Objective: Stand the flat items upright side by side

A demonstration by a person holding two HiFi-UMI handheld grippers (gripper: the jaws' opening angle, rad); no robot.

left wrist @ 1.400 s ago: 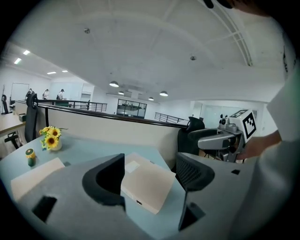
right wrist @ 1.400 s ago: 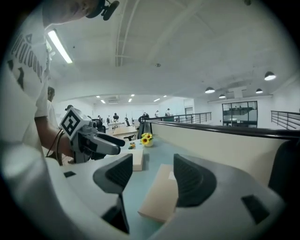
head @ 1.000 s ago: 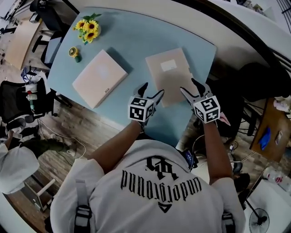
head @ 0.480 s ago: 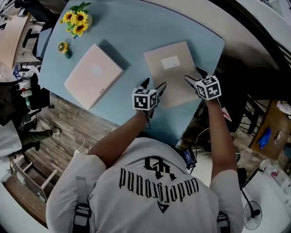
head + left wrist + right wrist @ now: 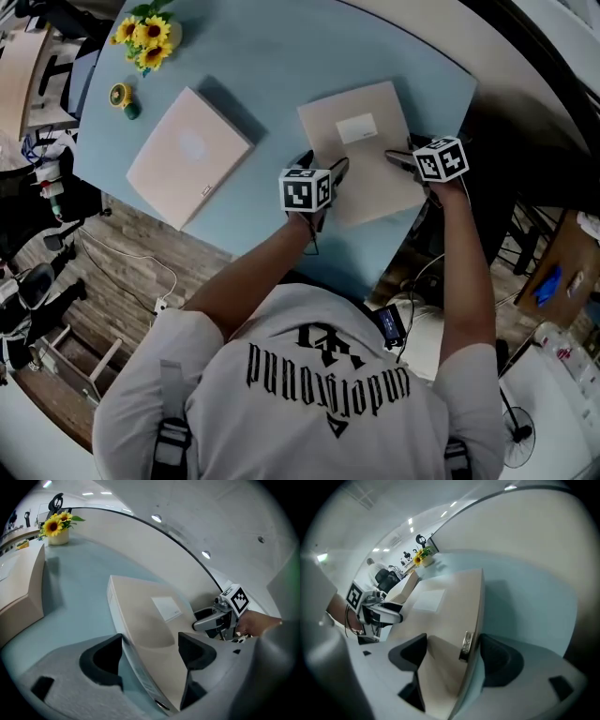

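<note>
**Nothing upright yet: both tongs are lining up on the beige folder**

Zero items done. The beige folder (image 5: 361, 150) lies flat on the blue surface (image 5: 272, 84), at the near right, label side up. The pink folder (image 5: 187, 155) also lies flat, to the left and well apart from the beige one, and nothing is touching it. The sunflowers (image 5: 141, 37) sit at the far left corner, out of the way.

Your left tongs (image 5: 150, 653) are spread. Their jaws have just been opening, and they straddle the folder's left edge with the spine between them, but neither pad pinches it. Your right tongs (image 5: 454, 658) are also spread wide and have just been opening. They straddle the right edge by the metal clasp, and no squeeze shows there either.

My read is that you are at the pre-grasp for the first item. You still have to close on the beige folder, tip it onto an edge, do the same with the pink folder, and stand the two next to each other.
</note>
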